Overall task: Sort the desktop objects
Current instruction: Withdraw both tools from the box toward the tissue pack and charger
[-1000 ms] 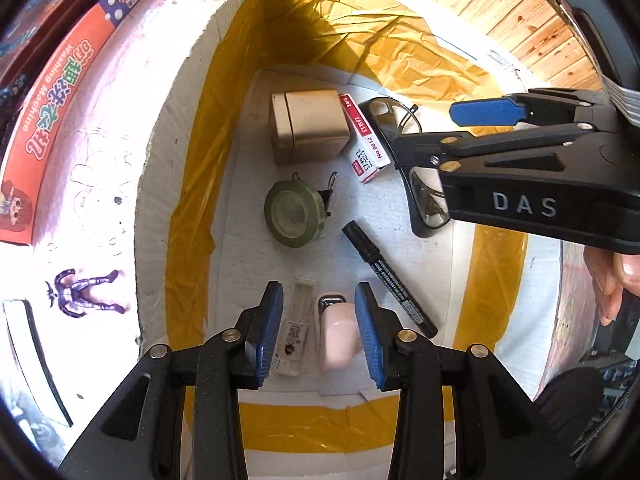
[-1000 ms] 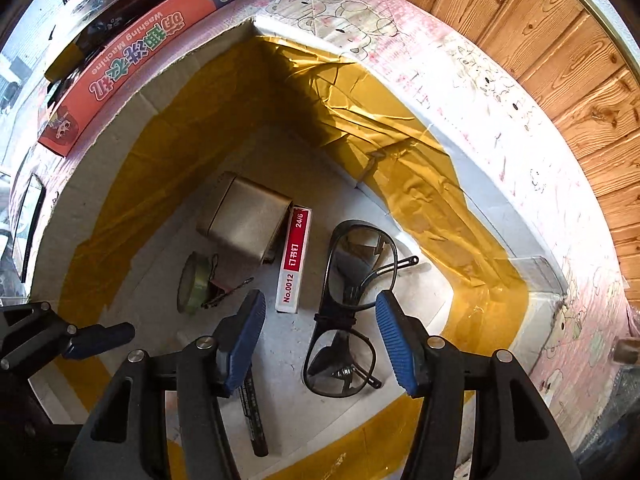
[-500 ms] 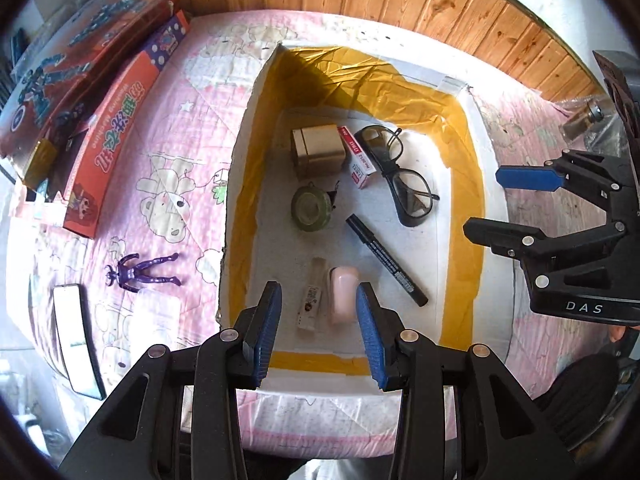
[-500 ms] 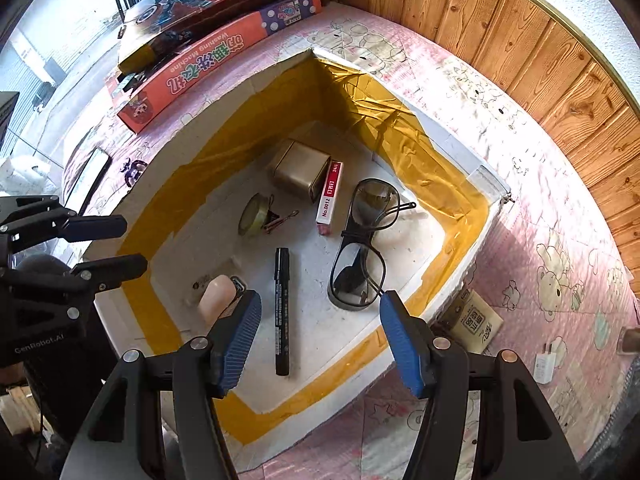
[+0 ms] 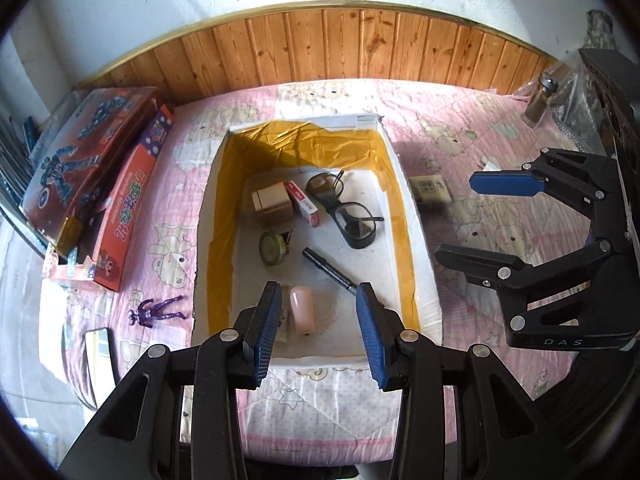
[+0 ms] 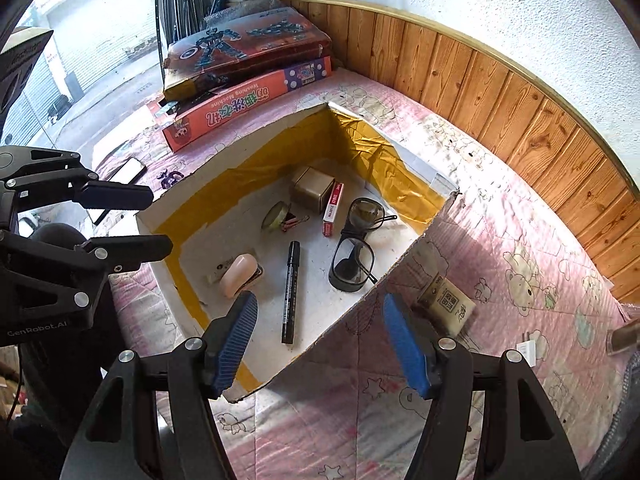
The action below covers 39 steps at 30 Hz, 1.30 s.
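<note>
A white box lined with yellow tape (image 5: 416,280) (image 6: 160,216) sits on the pink quilt. Inside lie black glasses (image 5: 348,212) (image 6: 356,248), a black marker (image 5: 330,270) (image 6: 291,292), a pink eraser-like block (image 5: 303,308) (image 6: 239,274), a green tape roll (image 5: 271,247) (image 6: 275,216), a gold tin (image 5: 272,202) (image 6: 312,188) and a red staple box (image 5: 305,203) (image 6: 333,208). My left gripper (image 5: 318,332) (image 6: 120,220) is open and empty, above the box's near edge. My right gripper (image 6: 320,344) (image 5: 480,220) is open and empty, right of the box.
A tan packet (image 5: 430,192) (image 6: 446,306) lies on the quilt right of the box. A purple figure (image 5: 158,312) and a phone (image 5: 100,356) lie to the left. Stacked toy boxes (image 5: 92,176) (image 6: 244,76) stand at the far left. A white charger (image 6: 528,350) lies at the right.
Both grippers have pulled up and back out of the box, still open and empty. The objects in the box have not moved.
</note>
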Available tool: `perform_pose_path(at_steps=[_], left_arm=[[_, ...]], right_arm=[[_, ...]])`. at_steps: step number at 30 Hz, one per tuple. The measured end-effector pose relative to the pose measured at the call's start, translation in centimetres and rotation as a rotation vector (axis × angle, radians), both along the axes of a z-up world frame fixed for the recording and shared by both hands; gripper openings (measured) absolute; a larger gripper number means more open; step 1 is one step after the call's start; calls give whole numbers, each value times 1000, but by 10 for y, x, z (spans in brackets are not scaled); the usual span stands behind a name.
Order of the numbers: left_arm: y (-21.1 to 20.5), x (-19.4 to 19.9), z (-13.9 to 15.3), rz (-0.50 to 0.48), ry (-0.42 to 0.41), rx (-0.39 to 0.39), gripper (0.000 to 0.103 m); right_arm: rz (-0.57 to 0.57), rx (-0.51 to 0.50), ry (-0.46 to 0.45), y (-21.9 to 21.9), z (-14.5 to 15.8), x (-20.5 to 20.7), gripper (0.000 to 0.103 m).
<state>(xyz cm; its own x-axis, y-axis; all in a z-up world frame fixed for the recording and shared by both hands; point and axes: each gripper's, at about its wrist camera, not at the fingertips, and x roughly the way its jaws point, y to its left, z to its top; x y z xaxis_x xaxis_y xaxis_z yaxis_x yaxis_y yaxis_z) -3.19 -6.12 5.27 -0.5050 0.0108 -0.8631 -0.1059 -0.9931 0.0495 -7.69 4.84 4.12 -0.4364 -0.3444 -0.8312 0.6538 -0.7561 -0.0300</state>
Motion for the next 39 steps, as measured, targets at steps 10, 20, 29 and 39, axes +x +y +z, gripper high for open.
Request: perform_pose_path(at_steps=[10,20,29,39], left_arm=[[61,12,1,-80,114,49,41],[139,-34,-43,-132,12,131,43],[172,-124,-119,-66,-142,132,45],[171,-198,-190,50,-217,119,48]], right_arm=[[-92,-290,189,77,11,43,67],[-311,-373,169,164,-31,26,68],[-499,-316,40,225,-87,-33,69],[-582,-212,-31,263,-124,-101,79]])
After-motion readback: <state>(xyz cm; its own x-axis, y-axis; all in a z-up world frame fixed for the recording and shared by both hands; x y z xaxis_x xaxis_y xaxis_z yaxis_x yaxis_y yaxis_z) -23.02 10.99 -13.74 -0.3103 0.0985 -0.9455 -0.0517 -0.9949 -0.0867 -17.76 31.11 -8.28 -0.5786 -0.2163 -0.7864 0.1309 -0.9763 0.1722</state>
